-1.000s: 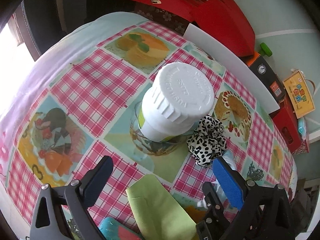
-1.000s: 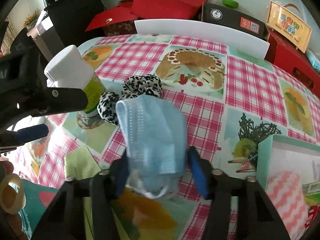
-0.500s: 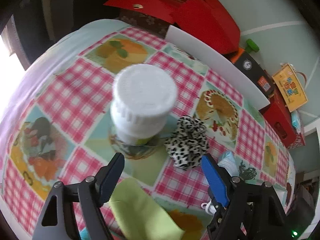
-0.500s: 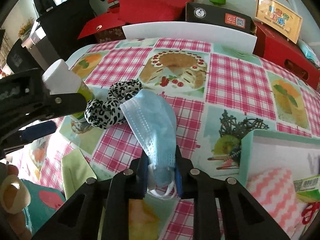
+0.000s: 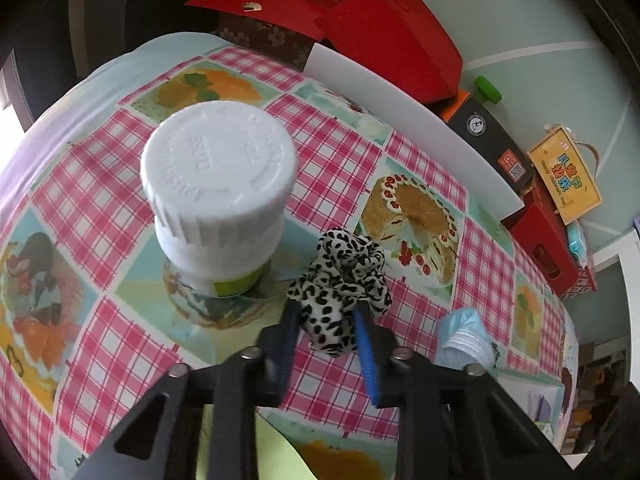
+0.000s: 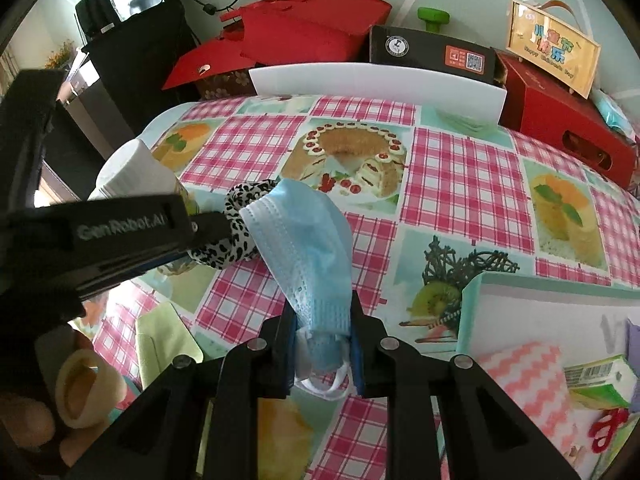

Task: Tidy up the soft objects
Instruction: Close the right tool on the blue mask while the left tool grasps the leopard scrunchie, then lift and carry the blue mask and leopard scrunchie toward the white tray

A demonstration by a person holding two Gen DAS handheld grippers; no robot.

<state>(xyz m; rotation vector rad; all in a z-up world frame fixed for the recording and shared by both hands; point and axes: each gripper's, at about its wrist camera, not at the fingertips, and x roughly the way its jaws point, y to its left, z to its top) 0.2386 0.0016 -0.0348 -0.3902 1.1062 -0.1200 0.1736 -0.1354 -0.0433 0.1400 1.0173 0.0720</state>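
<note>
1. Left gripper (image 5: pixel 326 330) pinched narrow on the scrunchie (image 5: pixel 340 280), just right of the white bottle (image 5: pixel 218 204); grip sits on the near lobe only, the rest bulging out beyond the pads.
2. Right gripper (image 6: pixel 323 322) clamped on the lower end of the blue mask (image 6: pixel 304 240), fabric fanning up and away from the jaws, ear loop dangling below; by the look of it lifted, though contact with the bench (image 6: pixel 460 176) impossible to judge.
3. Mask's far edge touching or overlapping the scrunchie in the right wrist view, so best to part the two grippers sideways before raising either, or one soft thing drags the other.
4. Scrunchie hard against the bottle's base: lift straight up and away from the bottle, not across it. A tall, narrow bottle like that probably tips with a nudge.
5. Bin (image 6: pixel 476 300) at the right, beyond the mask, already showing a pink zigzag cloth (image 6: pixel 524 372) inside; likely the drop spot for both. Mask first, being the nearer of the two.
6. Carry high enough for the dangling loop to pass over the bin's wall; a snagged loop would pull the mask out of a squeeze this shallow.
7. Release only with the fabric well inside the wall, then open wide and back out along the same line.
8. Green cloth (image 6: pixel 164 336) lying near the bottle, untouched, probably next in the queue.
</note>
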